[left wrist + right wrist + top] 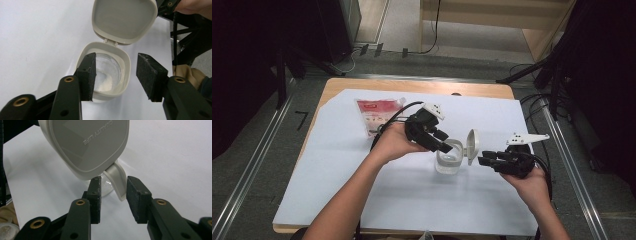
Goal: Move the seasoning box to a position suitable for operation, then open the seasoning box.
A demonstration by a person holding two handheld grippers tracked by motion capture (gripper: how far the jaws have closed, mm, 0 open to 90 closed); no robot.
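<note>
1. The left gripper (116, 75) has its jaws apart over the open clear jar (448, 159), gripping nothing.
2. The right gripper (113, 195) has its jaws narrowly parted beside the hinged lid (472, 146).
3. White sheet (362, 170) covers the wooden table (412, 86); bare room lies in front, grey floor around.

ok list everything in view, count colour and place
jar: 1, clear, mid table, open
lid: 1, cream, hinged up on jar's right
pouch: 1, red and clear, far left on sheet
sheet: 1, white, covering table
table: 1, wood, under sheet
left gripper: 1, black, over jar mouth, fingers apart
right gripper: 1, black, by lid's tab, fingers apart
hands: 2, each holding a gripper
</note>
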